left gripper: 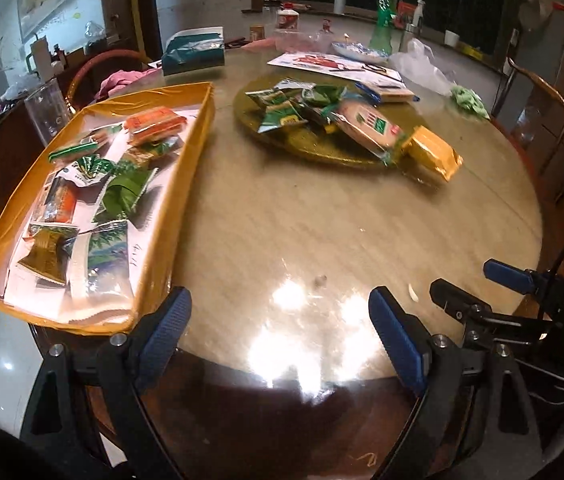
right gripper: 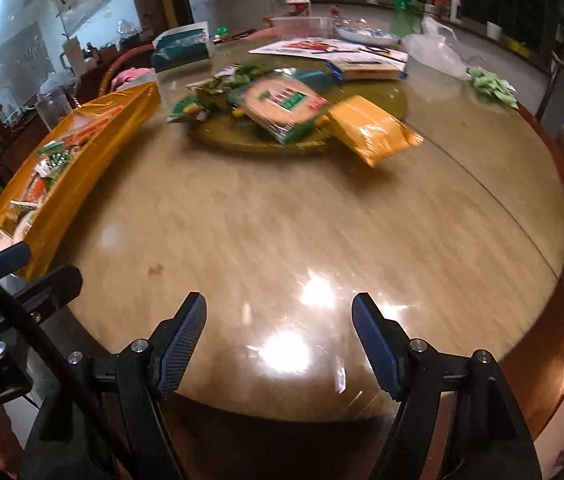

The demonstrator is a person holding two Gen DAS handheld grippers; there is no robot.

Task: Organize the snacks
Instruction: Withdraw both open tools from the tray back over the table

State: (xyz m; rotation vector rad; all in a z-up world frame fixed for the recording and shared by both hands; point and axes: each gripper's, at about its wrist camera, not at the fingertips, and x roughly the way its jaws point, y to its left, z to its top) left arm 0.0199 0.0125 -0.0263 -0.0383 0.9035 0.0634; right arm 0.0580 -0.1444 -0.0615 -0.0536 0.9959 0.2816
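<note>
The left claw (left gripper: 279,336) stood spread wide and held nothing, low over the near edge of the round worktop (left gripper: 302,220). The right claw (right gripper: 279,332) was also spread and empty, beside it on the right. Between both claws and the snacks lay a bare, shiny part of the wood.

To the left, the yellow tray (left gripper: 185,160) at the edge of the worktop already held several small packets. The rest of the snacks waited farther out on the round plate (left gripper: 322,152): a heap of small green packets (left gripper: 290,108), a long cracker pack (right gripper: 282,106) and a yellow pack (right gripper: 370,132) that hung partly over the plate's rim.

As I judged it, the step in hand was to reach for the next snack on the plate. The yellow pack was the nearest and lay free, so the right claw could take it first (its overhanging end gave room for one finger below). It would be wise to pinch it across the short side, gently, because the foil looked slippery and the contents may break. After that it should travel over the tray wall, not against it, since the tray looked light.
</note>
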